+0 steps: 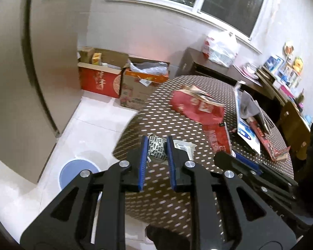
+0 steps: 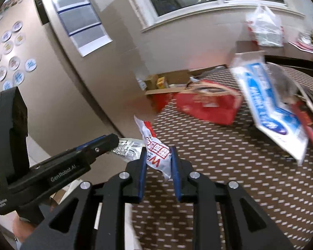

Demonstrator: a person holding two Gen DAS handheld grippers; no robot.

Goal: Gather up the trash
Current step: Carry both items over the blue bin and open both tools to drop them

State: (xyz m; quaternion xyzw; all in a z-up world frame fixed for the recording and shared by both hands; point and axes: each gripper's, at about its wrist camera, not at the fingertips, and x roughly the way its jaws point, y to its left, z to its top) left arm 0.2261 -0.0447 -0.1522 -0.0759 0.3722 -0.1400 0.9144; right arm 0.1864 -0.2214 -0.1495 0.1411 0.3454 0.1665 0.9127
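My left gripper is shut on a crumpled black-and-white printed wrapper, held above the edge of the brown dotted table. In the right wrist view my right gripper is shut on a red-and-white snack wrapper that sticks up between the blue pads. The left gripper shows beside it on the left, with its silvery wrapper at the tip. In the left wrist view the right gripper appears at the right.
A red paper bag and a blue-and-white package lie on the table with red boxes. On the floor stand cardboard boxes by the wall and a round blue bin at lower left. A dark cabinet holds a plastic bag.
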